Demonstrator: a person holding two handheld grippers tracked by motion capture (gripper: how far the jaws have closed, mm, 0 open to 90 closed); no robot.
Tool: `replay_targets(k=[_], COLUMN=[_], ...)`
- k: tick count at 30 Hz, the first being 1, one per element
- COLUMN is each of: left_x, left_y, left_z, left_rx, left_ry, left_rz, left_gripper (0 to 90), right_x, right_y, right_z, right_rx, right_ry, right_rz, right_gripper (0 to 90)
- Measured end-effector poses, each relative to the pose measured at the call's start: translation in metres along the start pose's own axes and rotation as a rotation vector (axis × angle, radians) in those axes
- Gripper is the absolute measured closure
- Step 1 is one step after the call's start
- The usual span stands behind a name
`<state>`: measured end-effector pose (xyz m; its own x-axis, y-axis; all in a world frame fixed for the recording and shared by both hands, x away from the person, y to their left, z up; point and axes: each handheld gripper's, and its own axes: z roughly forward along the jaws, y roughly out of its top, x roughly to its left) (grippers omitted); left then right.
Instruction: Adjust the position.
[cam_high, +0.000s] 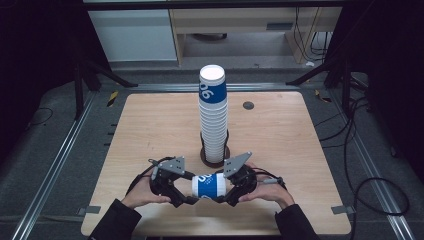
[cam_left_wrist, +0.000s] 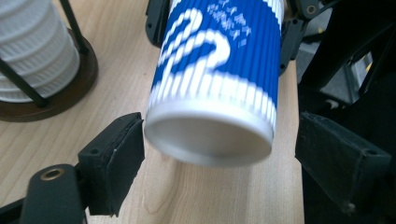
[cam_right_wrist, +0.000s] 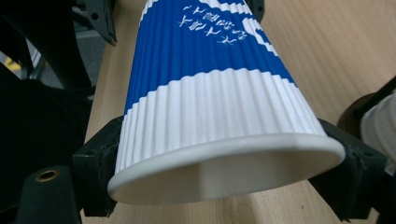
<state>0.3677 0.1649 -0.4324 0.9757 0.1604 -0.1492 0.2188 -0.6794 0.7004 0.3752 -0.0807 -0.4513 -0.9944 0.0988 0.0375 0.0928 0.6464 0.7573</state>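
1 ribbed blue-and-white paper cup (cam_high: 210, 184) lies on its side between 2 hand-held grippers at the near edge of the wooden table (cam_high: 150, 130).

The right gripper (cam_right_wrist: 224, 186) pinches the cup just behind its open rim, both jaws pressed on the white band. The left gripper (cam_left_wrist: 210, 149) stands wide, its jaws either side of the cup's base, with a gap at the right jaw. Farther back, mid-table, a tall stack of matching cups (cam_high: 213, 112) stands upright in a dark wire holder (cam_high: 215, 154) on a round base.
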Motion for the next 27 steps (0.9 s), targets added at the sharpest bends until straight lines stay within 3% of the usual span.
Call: replay_targets(k=[4, 12, 22, 27], left_x=[-0.003, -0.006, -0.007, -0.007], left_y=[0.001, 0.002, 0.001, 0.001], left_z=[0.007, 0.011, 0.015, 0.01], left_rx=[0.047, 0.079, 0.101, 0.079], left_ry=[0.005, 0.013, 0.013, 0.026], left_rz=[0.021, 0.038, 0.057, 0.061], left_gripper=[16.8, 23.4, 26.3, 26.4], right_x=[0.005, 0.008, 0.01, 0.009], right_y=[0.004, 0.008, 0.009, 0.009], right_z=[0.008, 0.013, 0.017, 0.014], right_rx=[0.033, 0.046, 0.061, 0.029], right_ry=[0.007, 0.019, 0.02, 0.012], right_rz=[-0.025, -0.051, -0.068, -0.047], right_gripper=[15.7, 15.7, 15.9, 10.9])
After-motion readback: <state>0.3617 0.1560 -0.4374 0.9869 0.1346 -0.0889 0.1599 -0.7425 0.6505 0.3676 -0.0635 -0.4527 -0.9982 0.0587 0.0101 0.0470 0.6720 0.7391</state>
